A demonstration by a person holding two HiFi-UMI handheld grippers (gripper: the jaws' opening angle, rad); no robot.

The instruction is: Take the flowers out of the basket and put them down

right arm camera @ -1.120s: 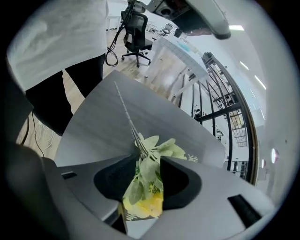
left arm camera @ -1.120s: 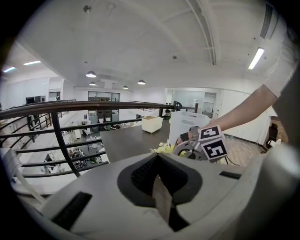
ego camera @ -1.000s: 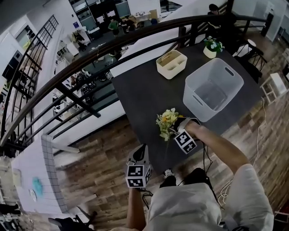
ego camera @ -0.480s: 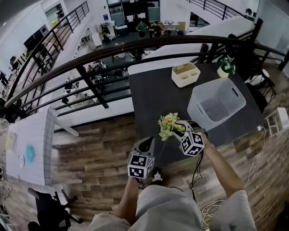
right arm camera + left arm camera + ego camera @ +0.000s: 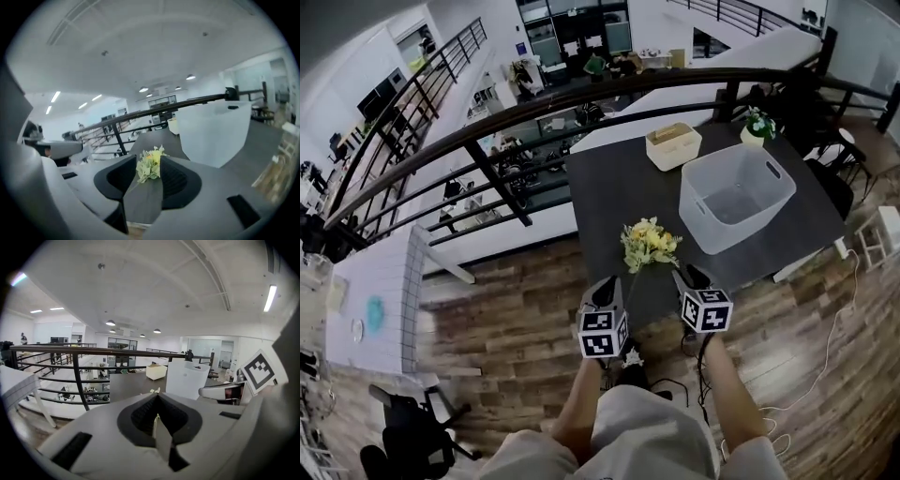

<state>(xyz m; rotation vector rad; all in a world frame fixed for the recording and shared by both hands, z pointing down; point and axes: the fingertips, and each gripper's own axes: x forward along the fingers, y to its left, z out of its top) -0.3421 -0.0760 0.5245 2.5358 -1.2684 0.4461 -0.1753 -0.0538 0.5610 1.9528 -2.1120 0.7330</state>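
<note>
Flowers (image 5: 649,244) are out of the basket (image 5: 719,236) and lying on the dark table (image 5: 609,187). They sit near its near edge, left of and nearer than the basket, not touching it. Blooms point far; a thin stem seems to run back toward the near edge, between the two grippers.

Right gripper (image 5: 684,275): at the near table edge, just near-right of the blooms, aimed far. In the right gripper view its jaws (image 5: 147,161) stand apart and are closing. The flowers (image 5: 149,164) show through the gap but lie ahead of the pads on the table. Nothing is pinched, and the pads aren't on them. The basket (image 5: 215,131) fills the right of that view.

Left gripper (image 5: 612,281): near-left of the flowers, just off the table's near edge, over the wood floor. In the left gripper view the jaws (image 5: 157,416) are together, pads meeting at a seam with nothing in them. The basket (image 5: 187,378) is ahead to the right.

Basket is upright and looks empty. A cream box (image 5: 673,146) sits at the far table edge, with a small potted plant (image 5: 757,124) at the far-right corner. A dark railing (image 5: 534,98) runs past the far side of the table.
</note>
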